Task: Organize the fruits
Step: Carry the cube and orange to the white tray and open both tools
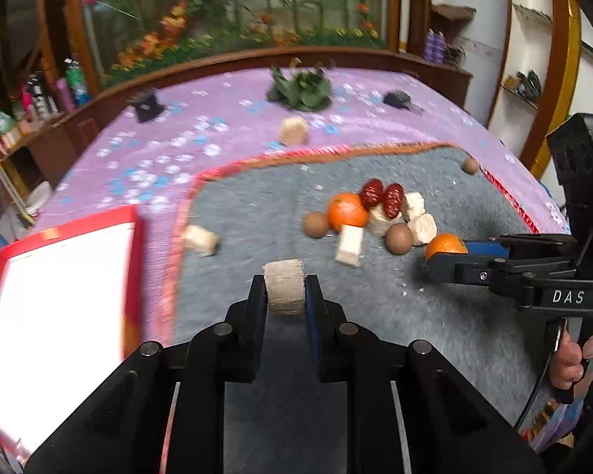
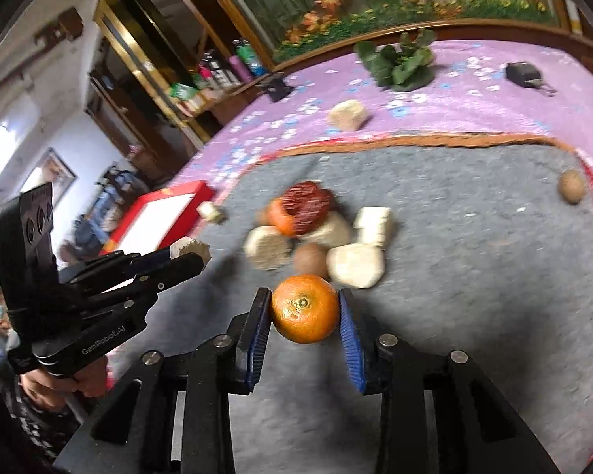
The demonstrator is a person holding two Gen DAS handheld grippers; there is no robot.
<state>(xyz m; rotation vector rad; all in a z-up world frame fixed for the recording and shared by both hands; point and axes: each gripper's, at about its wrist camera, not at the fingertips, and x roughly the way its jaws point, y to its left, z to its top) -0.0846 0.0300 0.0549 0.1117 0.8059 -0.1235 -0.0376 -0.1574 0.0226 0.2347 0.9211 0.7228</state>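
Note:
My left gripper [image 1: 285, 290] is shut on a pale beige chunk [image 1: 284, 285] and holds it above the grey mat [image 1: 257, 205]; it also shows in the right wrist view [image 2: 189, 252]. My right gripper [image 2: 305, 312] is shut on an orange tangerine [image 2: 305, 308], seen from the left wrist view too [image 1: 446, 245]. A pile on the mat holds a second tangerine [image 1: 347, 210], two red dates [image 1: 382, 195], brown round fruits [image 1: 398, 238] and several beige chunks [image 1: 350, 247].
A red-rimmed white tray [image 1: 59, 316] lies at the left on the purple flowered cloth [image 1: 158, 150]. A lone chunk [image 1: 294, 130], a green plant [image 1: 300, 89] and dark small items sit farther back. A brown fruit [image 1: 470, 165] lies at the mat's far right corner.

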